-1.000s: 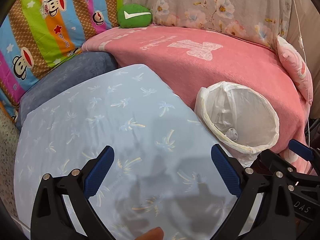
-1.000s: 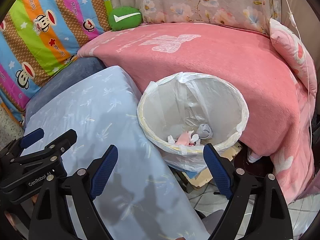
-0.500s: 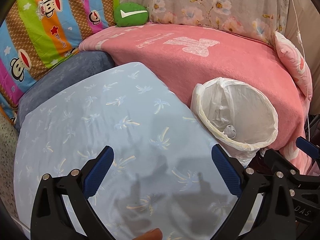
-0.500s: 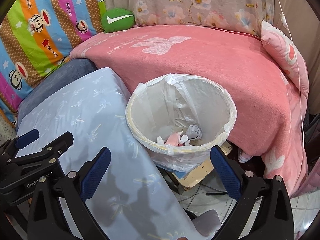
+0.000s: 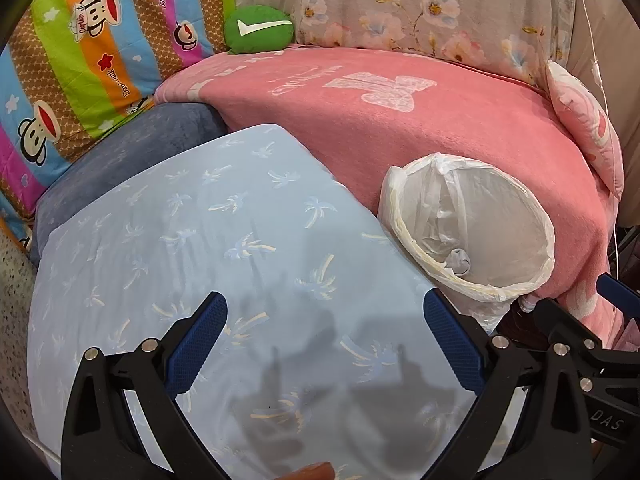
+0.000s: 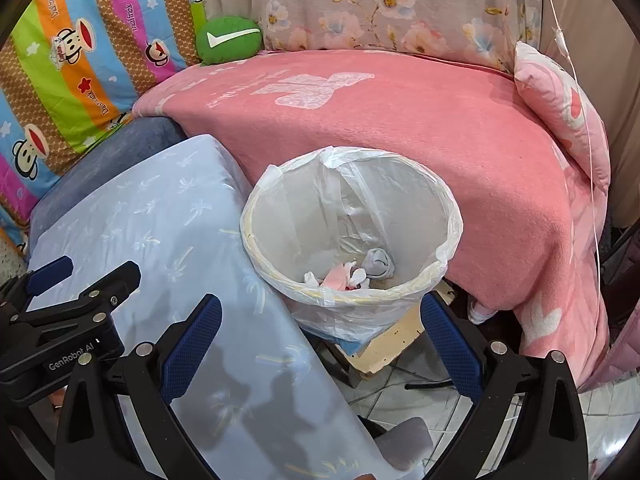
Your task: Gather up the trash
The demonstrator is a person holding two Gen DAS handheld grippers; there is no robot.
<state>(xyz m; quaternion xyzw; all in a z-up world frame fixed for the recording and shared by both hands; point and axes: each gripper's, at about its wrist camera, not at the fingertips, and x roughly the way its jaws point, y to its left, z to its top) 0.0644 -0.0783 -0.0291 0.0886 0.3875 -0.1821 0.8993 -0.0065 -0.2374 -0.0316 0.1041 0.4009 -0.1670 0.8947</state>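
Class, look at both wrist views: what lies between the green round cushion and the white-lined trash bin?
In both wrist views, only the pink fleece blanket lies between the green round cushion and the white-lined trash bin.

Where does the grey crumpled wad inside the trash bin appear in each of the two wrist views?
Left wrist: grey wad right of centre, low in the lined bin, partly hidden by the near rim.
Right wrist: grey wad near centre, beside pink and white scraps.
Shared landmark: green cushion.

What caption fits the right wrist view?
Open right gripper above lined trash bin holding crumpled scraps.
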